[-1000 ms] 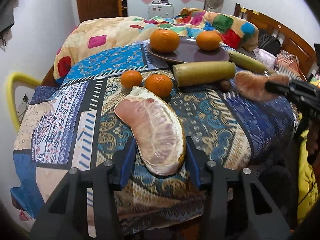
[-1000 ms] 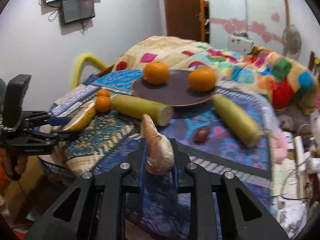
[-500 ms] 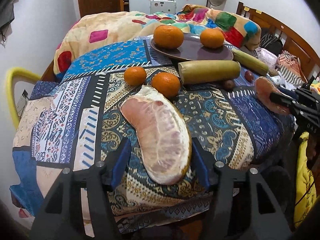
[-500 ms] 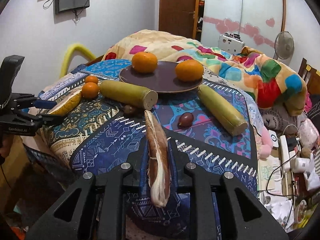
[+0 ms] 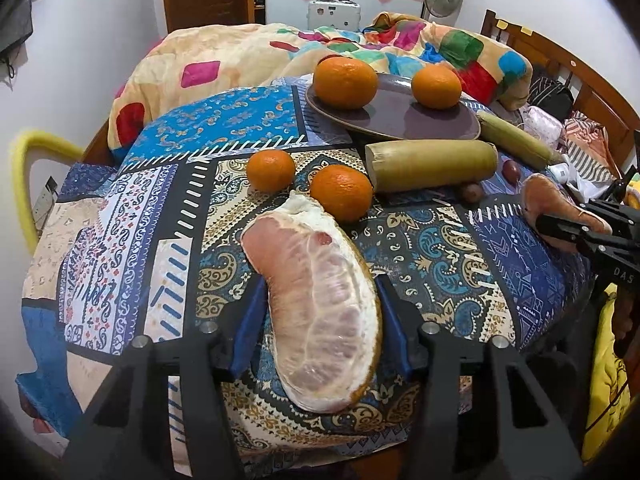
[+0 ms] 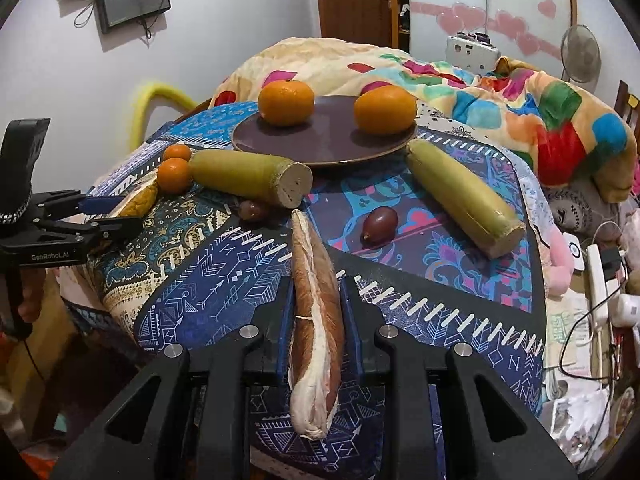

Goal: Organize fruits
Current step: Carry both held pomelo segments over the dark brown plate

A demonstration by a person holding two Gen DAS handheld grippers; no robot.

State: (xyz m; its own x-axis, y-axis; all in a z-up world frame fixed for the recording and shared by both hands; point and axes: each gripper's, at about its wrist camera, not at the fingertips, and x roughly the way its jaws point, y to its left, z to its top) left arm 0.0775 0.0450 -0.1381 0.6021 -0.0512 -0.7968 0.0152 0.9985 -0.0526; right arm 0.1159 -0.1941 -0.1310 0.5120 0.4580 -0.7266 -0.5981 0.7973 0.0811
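Observation:
My left gripper (image 5: 320, 316) is shut on a large peeled pomelo wedge (image 5: 316, 304), held over the near edge of the patterned cloth table (image 5: 160, 208). My right gripper (image 6: 316, 320) is shut on a thinner pomelo wedge (image 6: 314, 312), seen edge-on; it also shows in the left wrist view (image 5: 560, 212). A dark plate (image 6: 320, 144) at the back holds two big oranges (image 6: 285, 97) (image 6: 385, 109). Two small oranges (image 5: 270, 170) (image 5: 341, 193) lie on the cloth beside a sugarcane piece (image 5: 432, 164). A second sugarcane piece (image 6: 464, 196) lies to the right.
Two small dark fruits (image 6: 379, 220) (image 6: 252, 210) lie on the cloth between the canes. A colourful blanket (image 6: 520, 100) is heaped behind the table. A yellow chair back (image 5: 24, 168) stands at the left. Cables and clutter (image 6: 592, 280) lie to the right.
Both grippers rose and pulled back a little, each still holding its wedge. The right wedge now points forward, edge-on, over the cloth.

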